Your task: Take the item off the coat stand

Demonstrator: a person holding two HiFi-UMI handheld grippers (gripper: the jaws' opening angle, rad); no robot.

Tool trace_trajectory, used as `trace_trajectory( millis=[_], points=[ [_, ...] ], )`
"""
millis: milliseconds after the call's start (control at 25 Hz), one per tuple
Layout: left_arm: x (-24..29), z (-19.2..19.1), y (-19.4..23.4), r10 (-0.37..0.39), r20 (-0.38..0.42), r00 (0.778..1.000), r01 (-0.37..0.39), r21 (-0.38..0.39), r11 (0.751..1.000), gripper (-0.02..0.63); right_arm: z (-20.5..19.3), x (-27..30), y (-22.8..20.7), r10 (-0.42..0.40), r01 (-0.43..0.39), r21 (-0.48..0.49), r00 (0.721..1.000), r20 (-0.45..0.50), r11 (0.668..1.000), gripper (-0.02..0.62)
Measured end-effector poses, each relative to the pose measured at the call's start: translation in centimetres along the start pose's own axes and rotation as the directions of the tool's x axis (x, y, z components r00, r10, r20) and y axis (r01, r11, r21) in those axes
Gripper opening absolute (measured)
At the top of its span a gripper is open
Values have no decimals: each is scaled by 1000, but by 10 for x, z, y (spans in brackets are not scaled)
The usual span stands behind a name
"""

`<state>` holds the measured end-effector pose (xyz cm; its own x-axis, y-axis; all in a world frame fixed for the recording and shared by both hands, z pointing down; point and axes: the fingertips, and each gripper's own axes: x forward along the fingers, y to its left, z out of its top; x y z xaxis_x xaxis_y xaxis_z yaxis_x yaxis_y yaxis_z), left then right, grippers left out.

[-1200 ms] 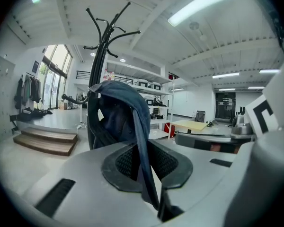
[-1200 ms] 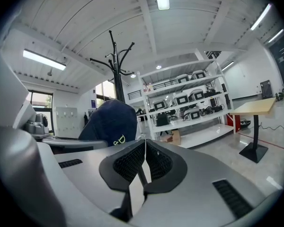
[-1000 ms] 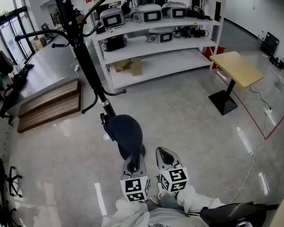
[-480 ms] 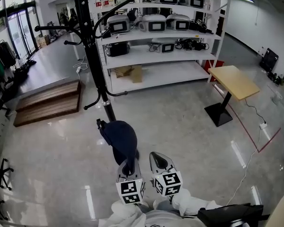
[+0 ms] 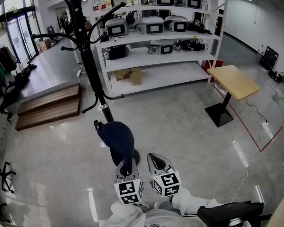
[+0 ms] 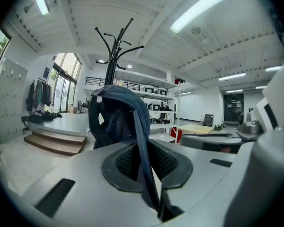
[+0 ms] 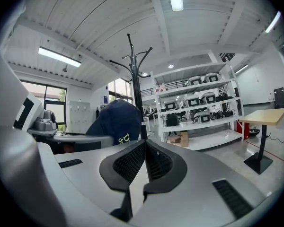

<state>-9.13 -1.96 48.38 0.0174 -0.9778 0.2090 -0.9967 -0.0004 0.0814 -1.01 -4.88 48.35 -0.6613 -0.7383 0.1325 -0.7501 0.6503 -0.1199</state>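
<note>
A dark navy cap (image 5: 116,137) hangs free in front of the black coat stand (image 5: 91,72), clear of its hooks. My left gripper (image 5: 127,165) is shut on the cap's edge. In the left gripper view the fabric of the cap (image 6: 117,119) runs down between the pads of the left gripper (image 6: 143,149), with the coat stand (image 6: 112,56) behind it. My right gripper (image 5: 156,161) is beside the left one, shut and empty. In the right gripper view the right gripper (image 7: 145,148) shows closed pads, with the cap (image 7: 114,122) and the coat stand (image 7: 135,79) beyond.
White shelving (image 5: 156,32) with several devices stands behind the stand. A yellow table (image 5: 234,74) on a black foot is at the right. A wooden step platform (image 5: 47,105) lies at the left. A cable (image 5: 253,155) runs across the glossy floor.
The cap and both grippers have drifted a little toward me, away from the stand's pole. The left gripper's hold on the cap is unchanged.
</note>
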Motion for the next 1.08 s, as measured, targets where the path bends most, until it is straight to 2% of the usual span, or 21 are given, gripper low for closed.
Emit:
trace_trajectory(
  millis=[160, 600, 1080],
  points=[
    [-1, 1, 2, 5, 8, 1000, -5, 16, 1000, 31, 3, 0, 4, 6, -5, -64, 1000, 2, 998, 12],
    [-1, 2, 3, -18, 18, 1000, 18, 15, 1000, 31, 0, 1, 7, -13, 13, -55, 1000, 4, 998, 12],
    [-14, -11, 9, 6, -18, 1000, -6, -12, 1000, 31, -10, -5, 17, -3, 2, -48, 999, -32, 999, 12]
  ],
)
